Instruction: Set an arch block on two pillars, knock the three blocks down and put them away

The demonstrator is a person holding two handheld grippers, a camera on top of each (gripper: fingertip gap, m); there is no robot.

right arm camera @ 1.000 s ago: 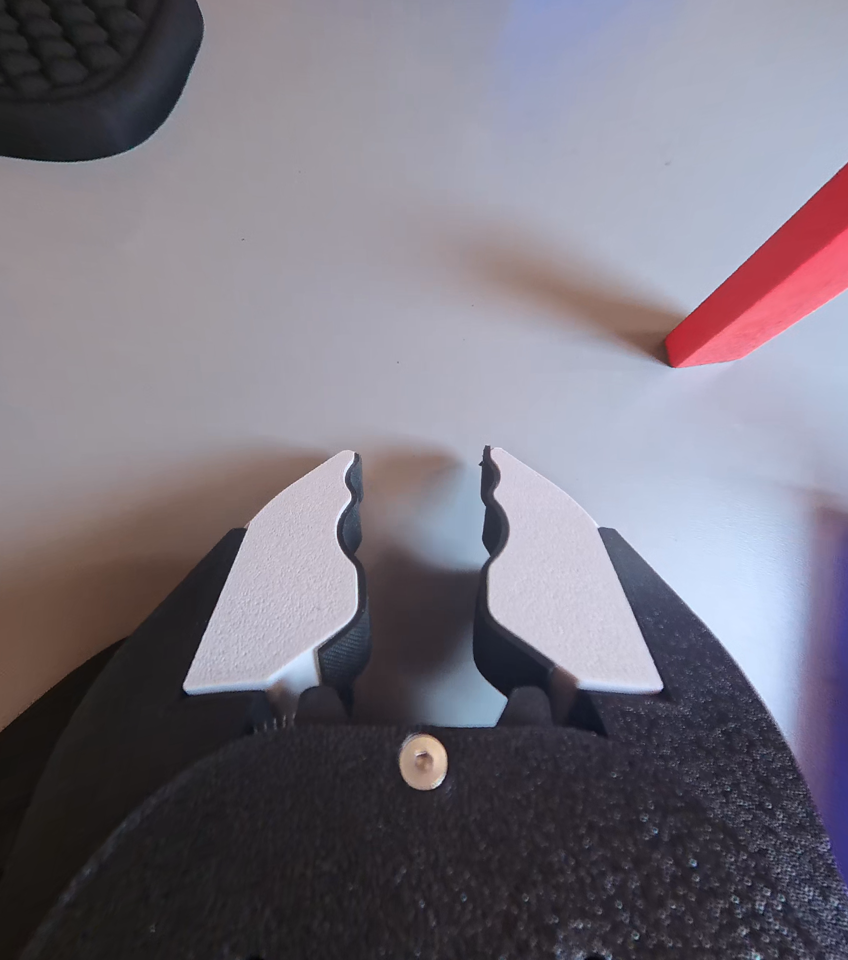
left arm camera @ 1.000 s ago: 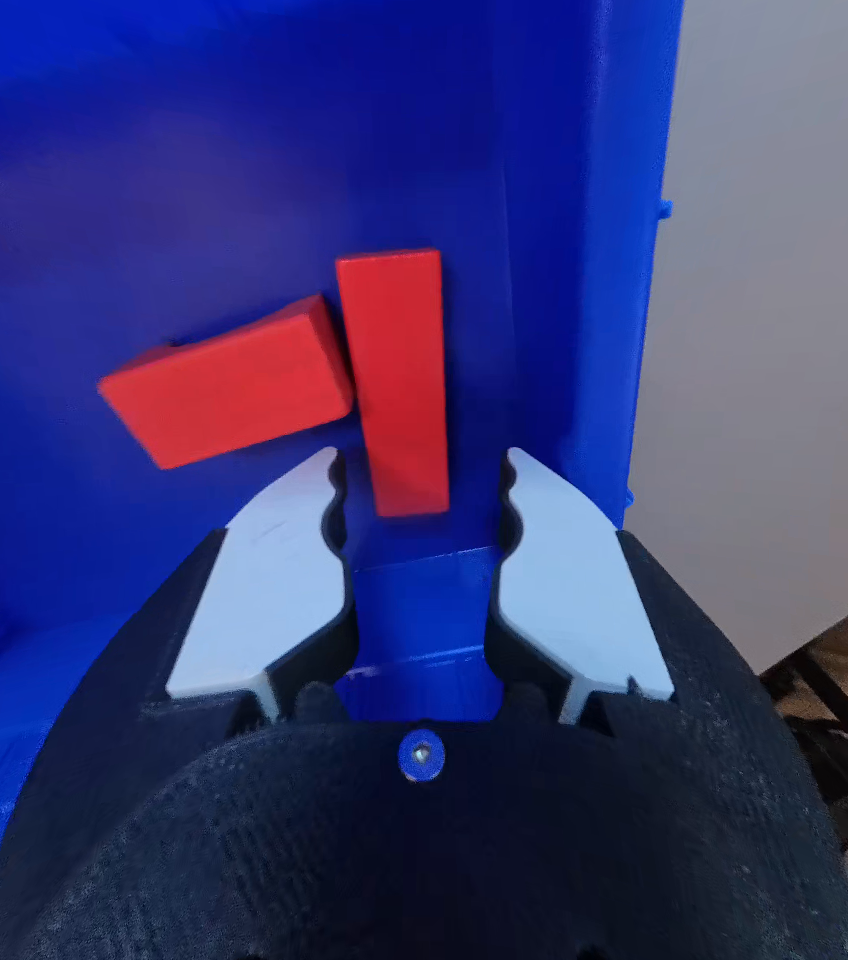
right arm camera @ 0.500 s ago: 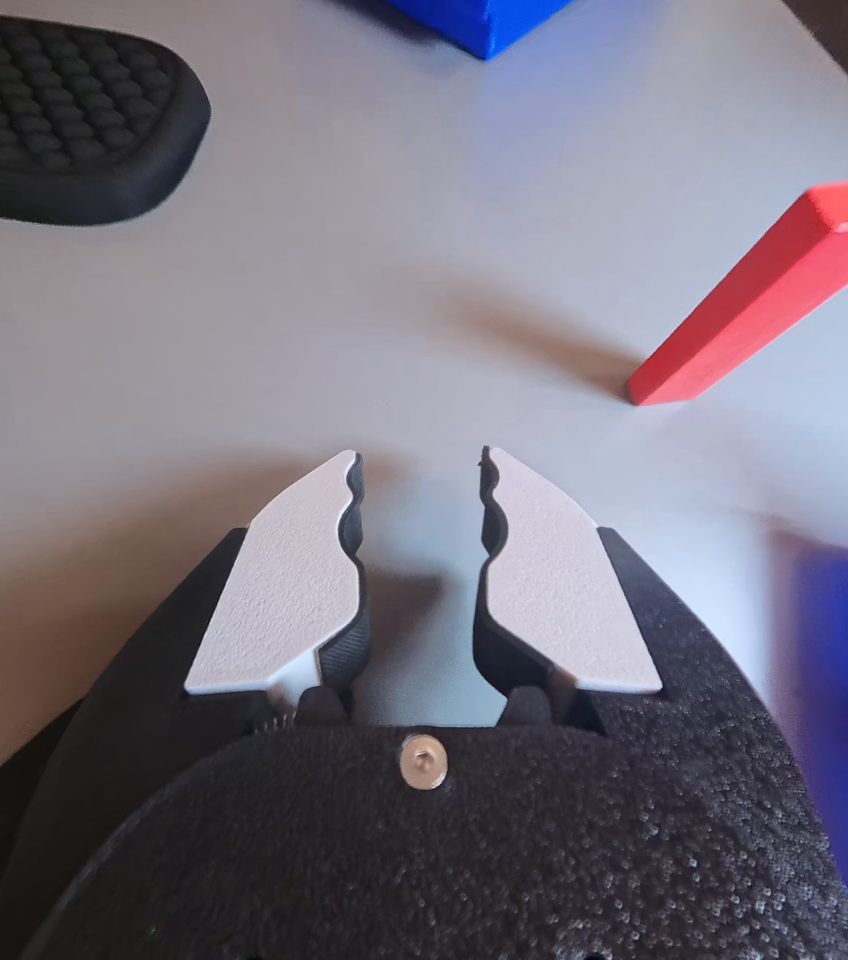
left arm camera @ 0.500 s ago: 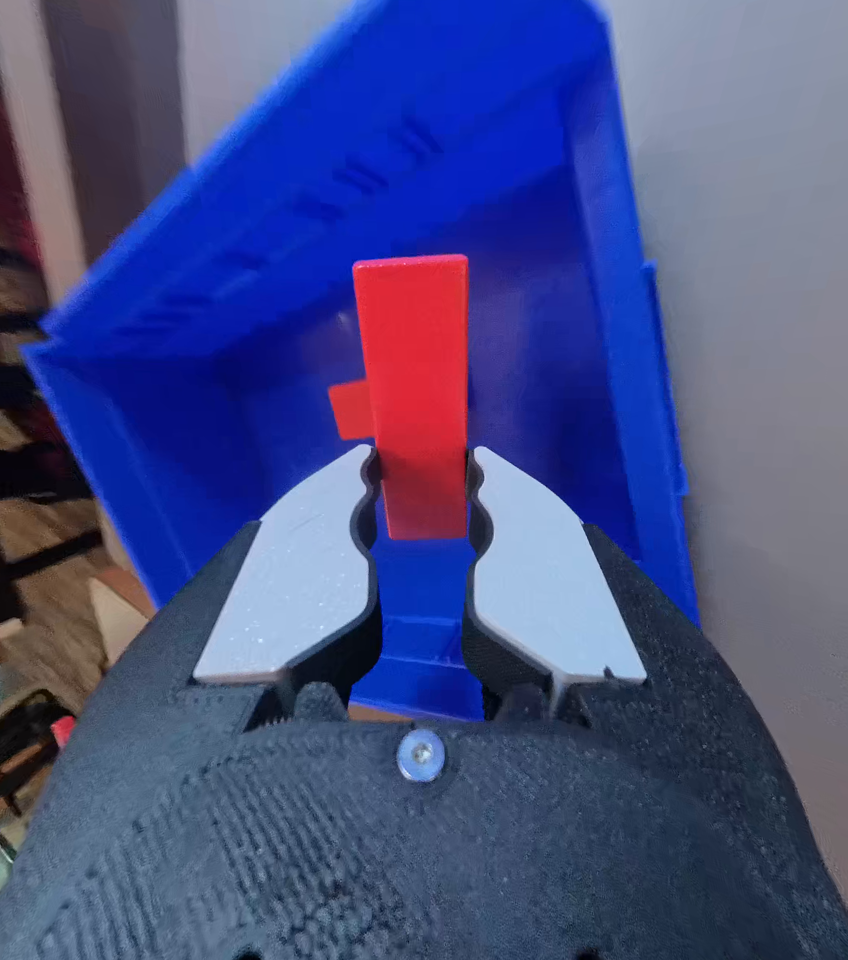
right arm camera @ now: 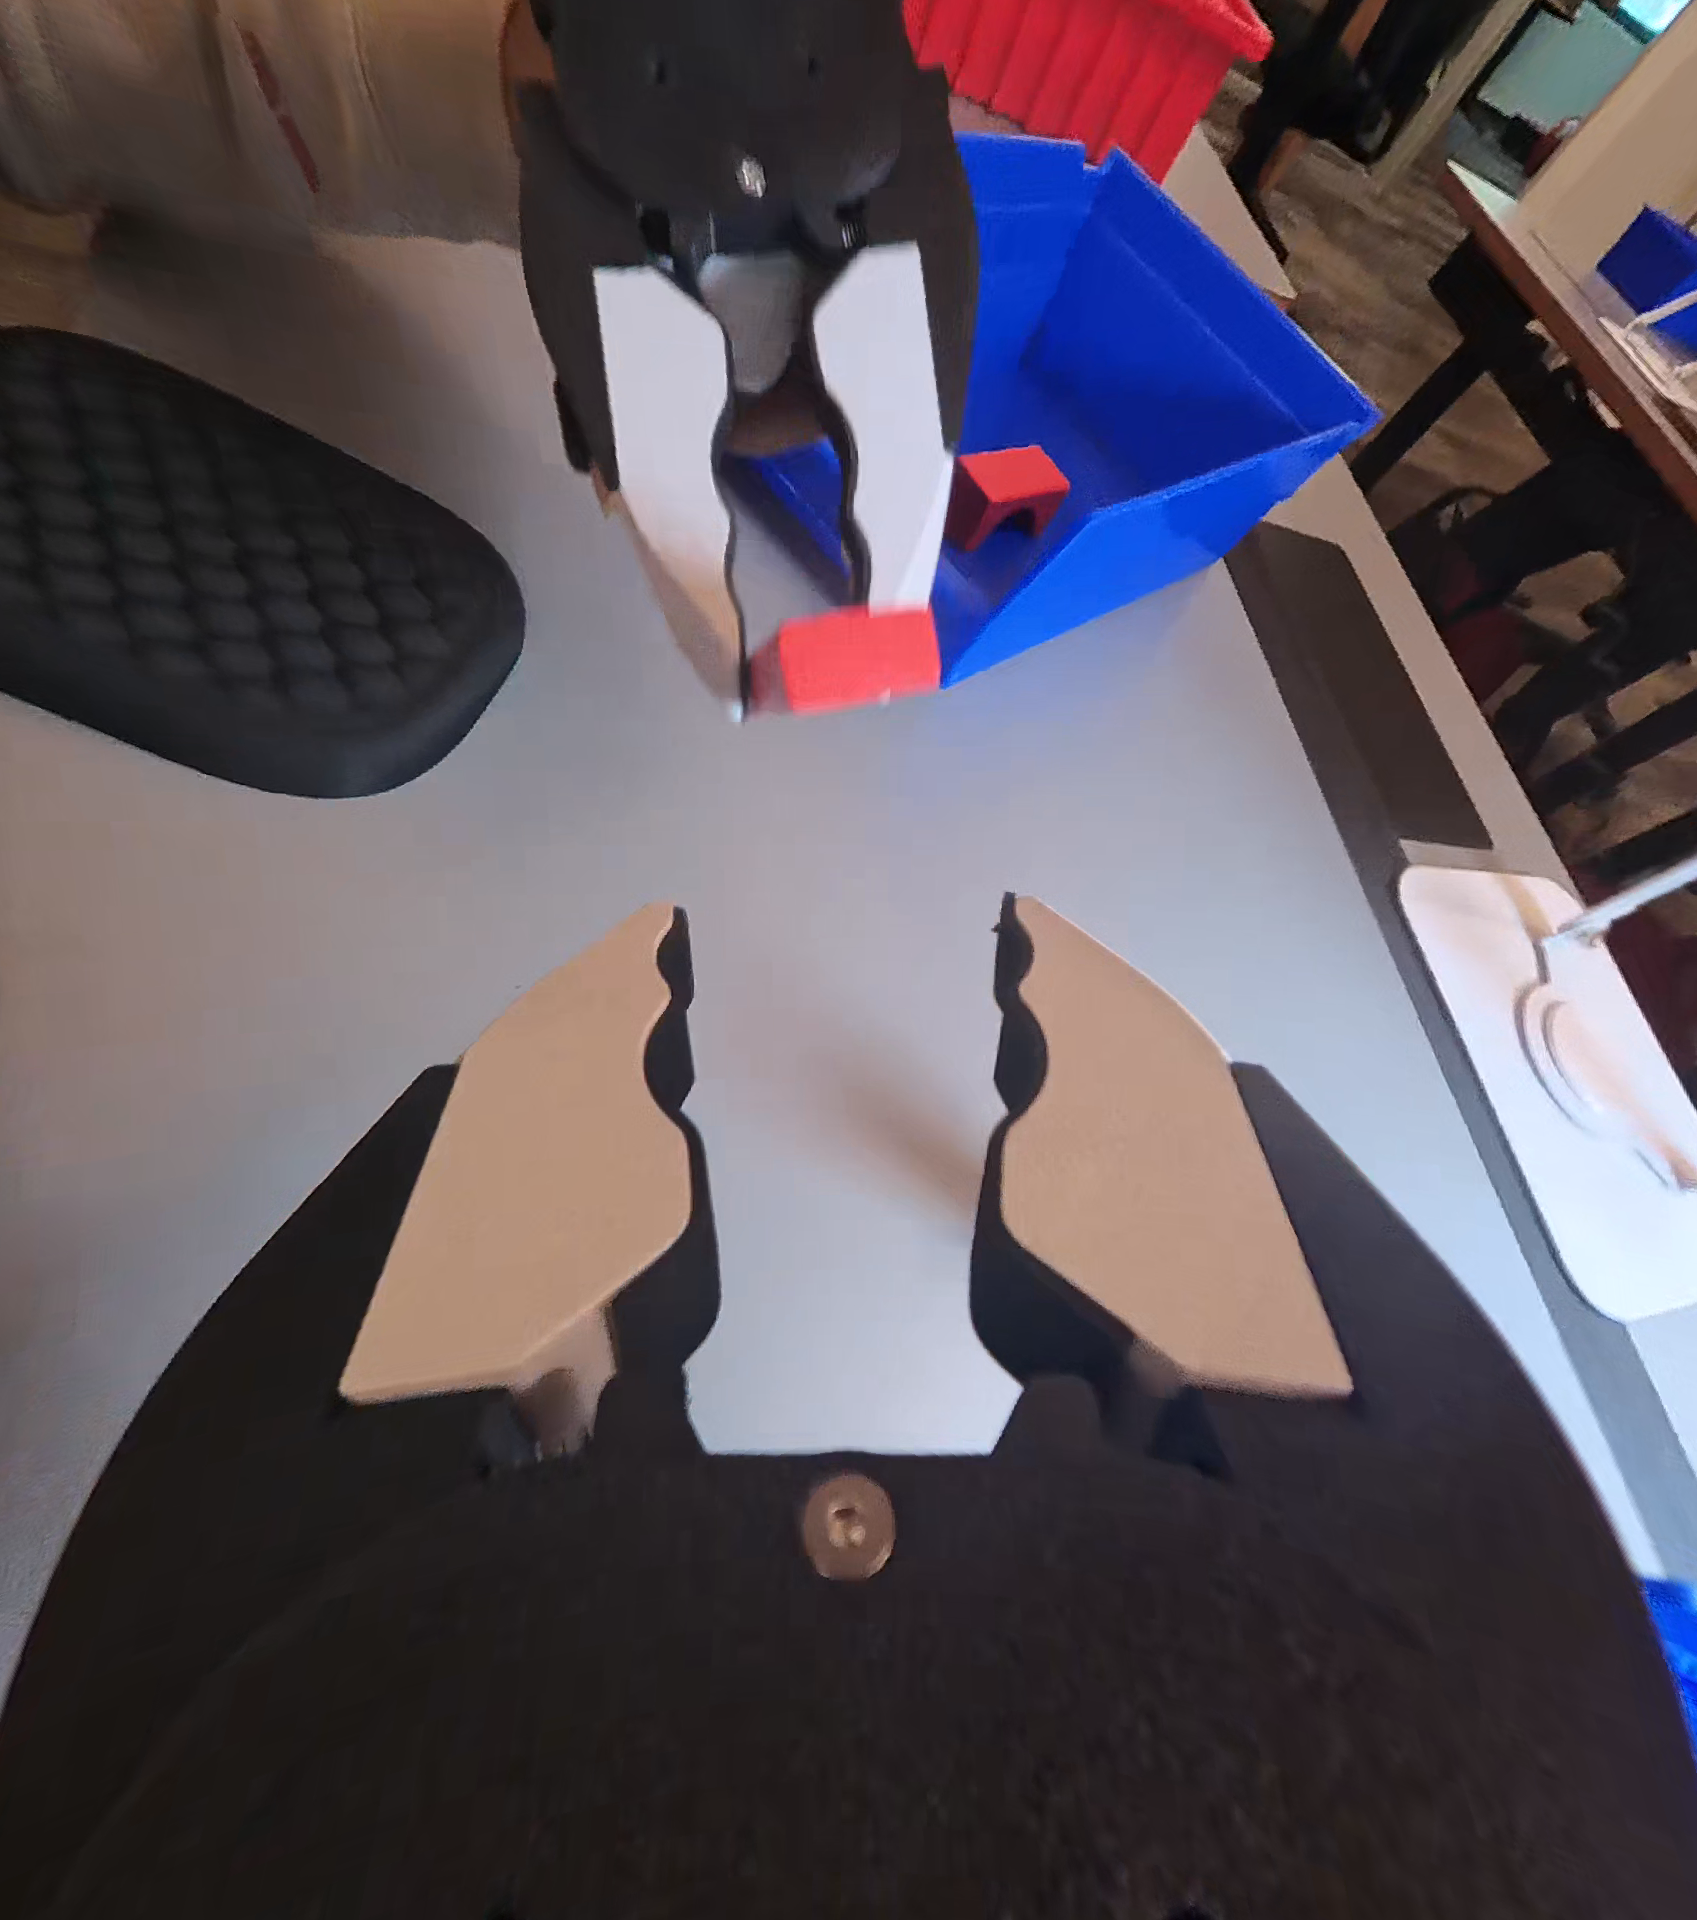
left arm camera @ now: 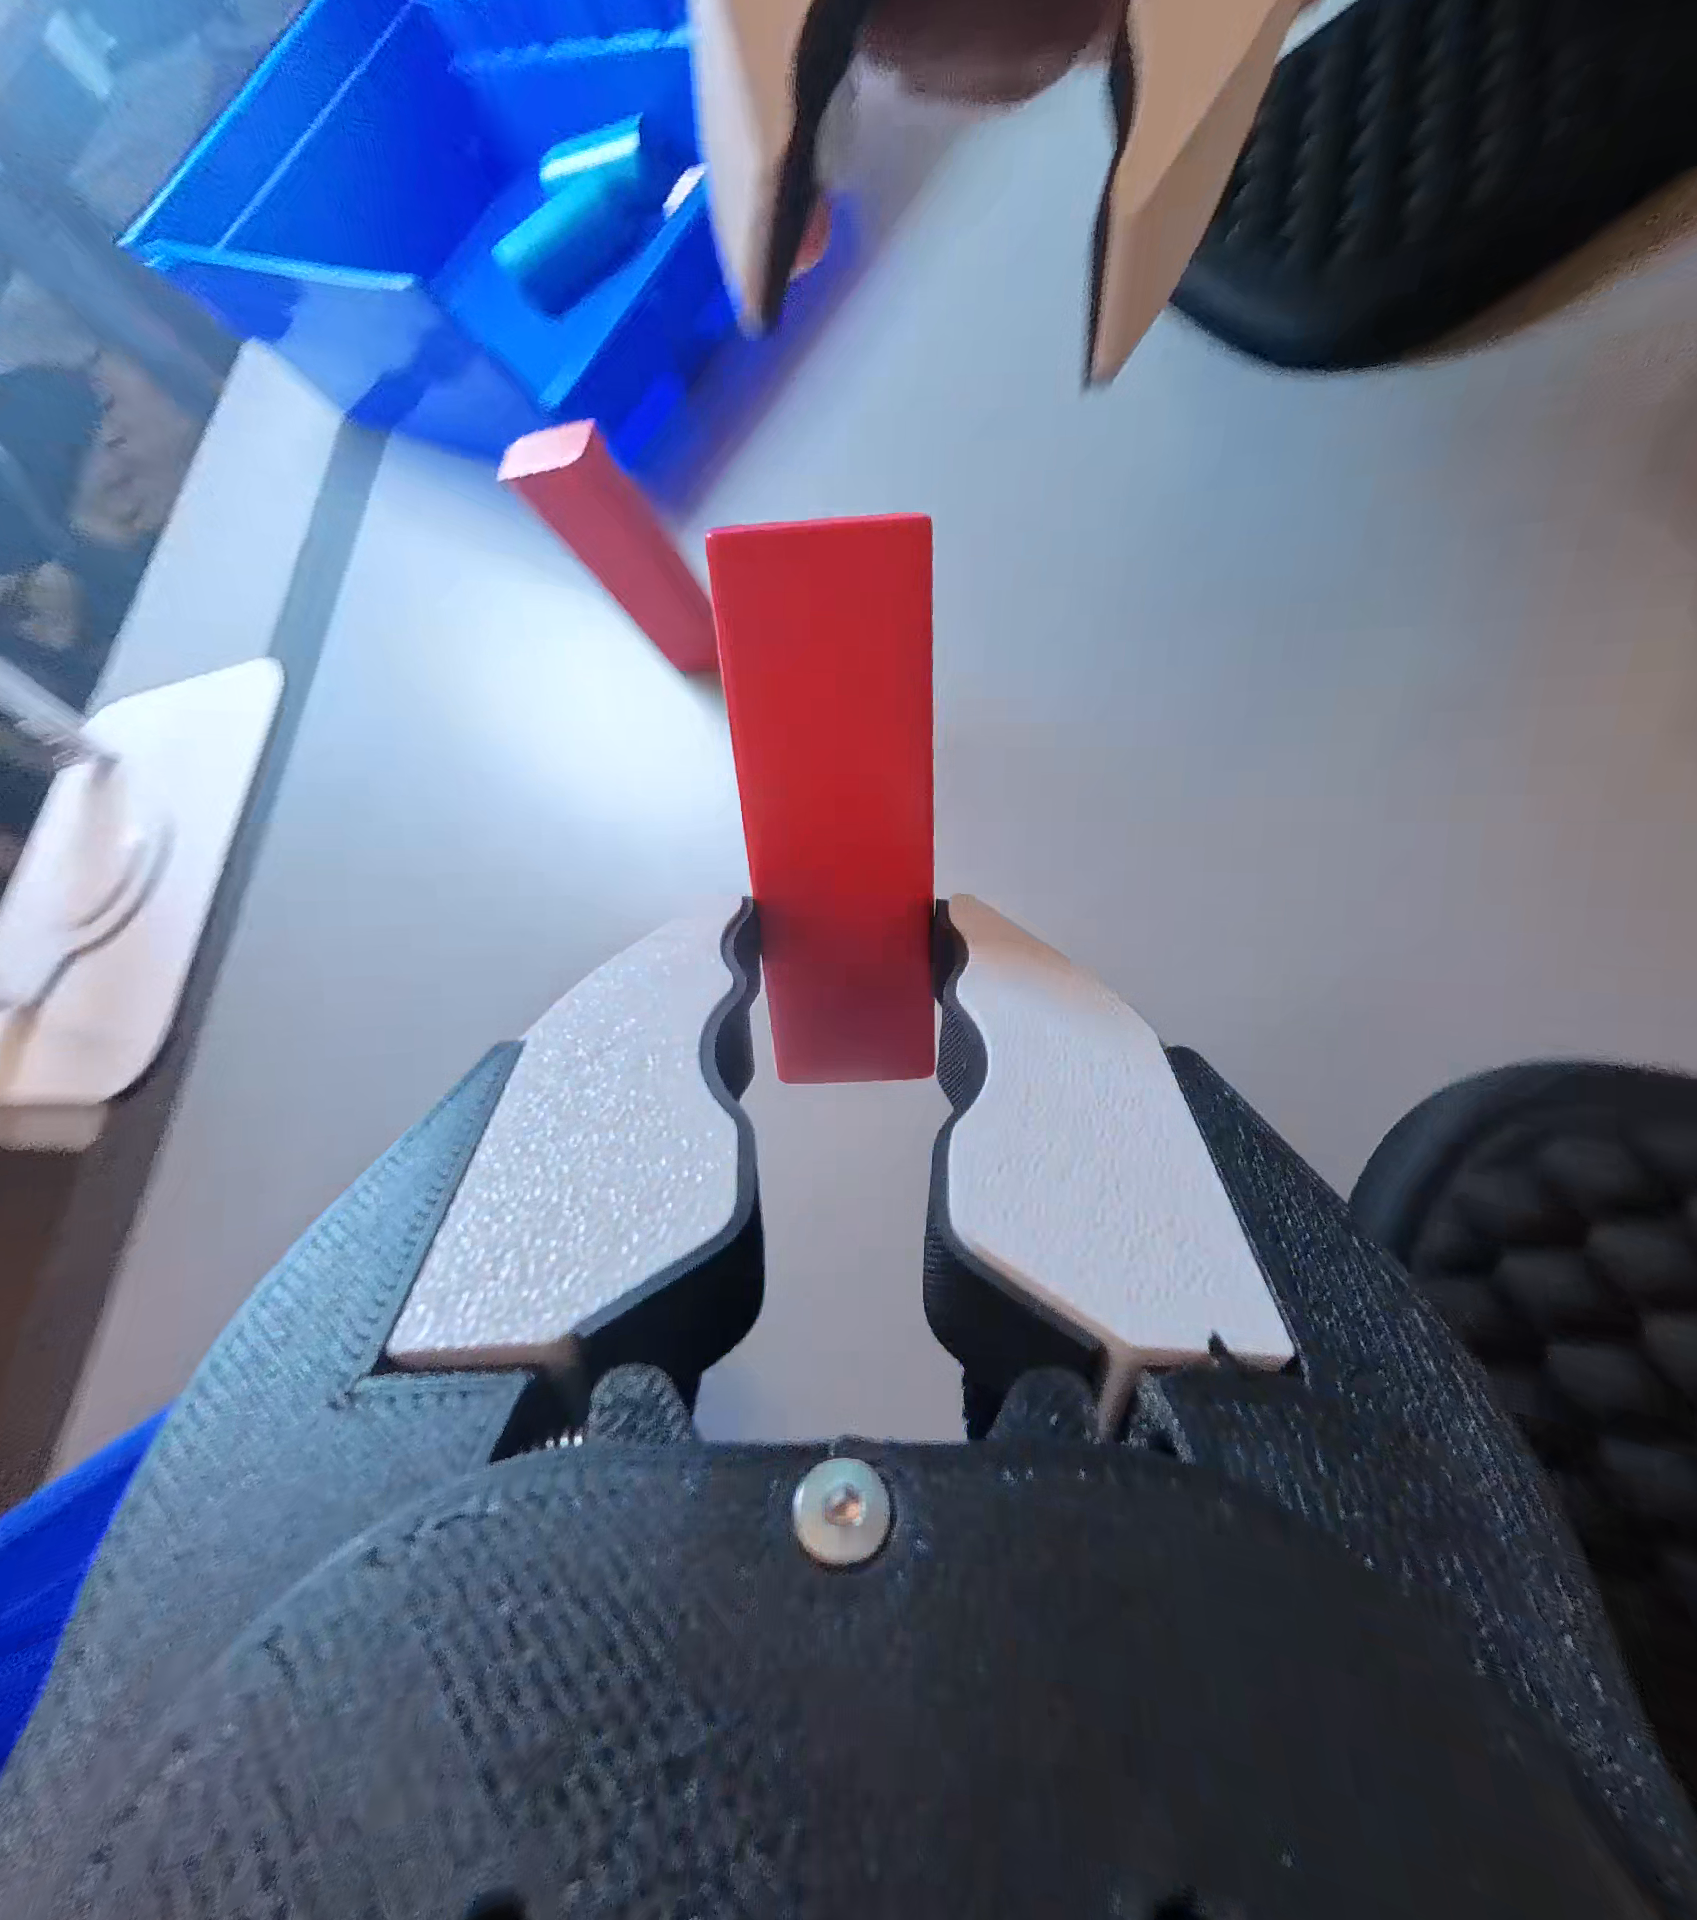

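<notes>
My left gripper [left arm camera: 844, 909] is shut on the lower end of a long red pillar block [left arm camera: 823, 727] and holds it over the grey table [left arm camera: 1239, 675]. A second red pillar block [left arm camera: 605, 551] lies on the table beyond it. My right gripper [right arm camera: 842, 909] is open and empty above the table, facing the left gripper [right arm camera: 823, 665], whose red block [right arm camera: 854, 660] shows end-on. A red arch block [right arm camera: 1010, 494] lies in the blue bin [right arm camera: 1187, 416] behind it. The right gripper's fingertips [left arm camera: 927, 343] show at the top of the left wrist view.
Blue bins [left arm camera: 324, 208] with cyan pieces stand past the lying pillar. Black padded rests lie on the table [right arm camera: 148, 561] [left arm camera: 1602, 1351]. A white clamp plate [right arm camera: 1550, 1091] sits at the table edge. A red bin [right arm camera: 1062, 62] stands behind the blue one. Left tips to right tips: about 9 cm.
My left gripper shut on the red pillar in the blue bin, lifted it out and carried it over the table. My right gripper tilted up and now faces the left one.
</notes>
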